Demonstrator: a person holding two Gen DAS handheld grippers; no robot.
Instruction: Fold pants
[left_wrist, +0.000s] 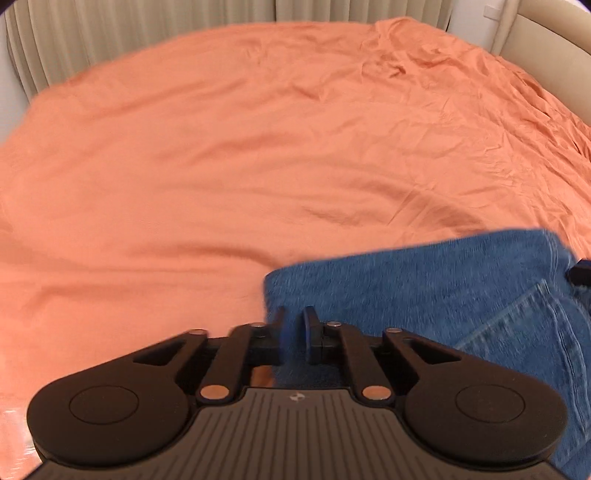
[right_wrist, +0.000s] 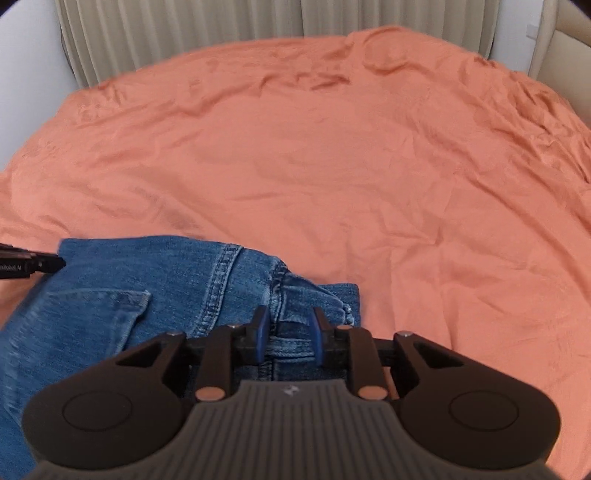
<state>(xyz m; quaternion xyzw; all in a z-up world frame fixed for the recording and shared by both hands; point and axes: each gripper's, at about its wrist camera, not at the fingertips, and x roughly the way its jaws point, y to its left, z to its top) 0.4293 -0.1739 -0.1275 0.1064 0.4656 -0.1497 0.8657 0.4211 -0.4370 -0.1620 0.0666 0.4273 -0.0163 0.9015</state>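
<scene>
- The jeans (right_wrist: 155, 291) run off the lower left edge, legs unseen.
- Denim between the left gripper (left_wrist: 294, 326) fingers is blurred; grip perhaps closed.
- Bedsheet (left_wrist: 221, 147) edges cut off.

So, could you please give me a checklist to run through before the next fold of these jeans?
1. Left hand-held gripper on the denim edge: fingers near, grip cannot tell.
2. Right hand-held gripper around the bunched seam: straddles it, jaws apart, not ok.
3. Jeans lying flat: not ok, bunched at the crotch.
4. Orange sheet beyond has room: ok.
5. Back pocket smooth: ok.
</scene>
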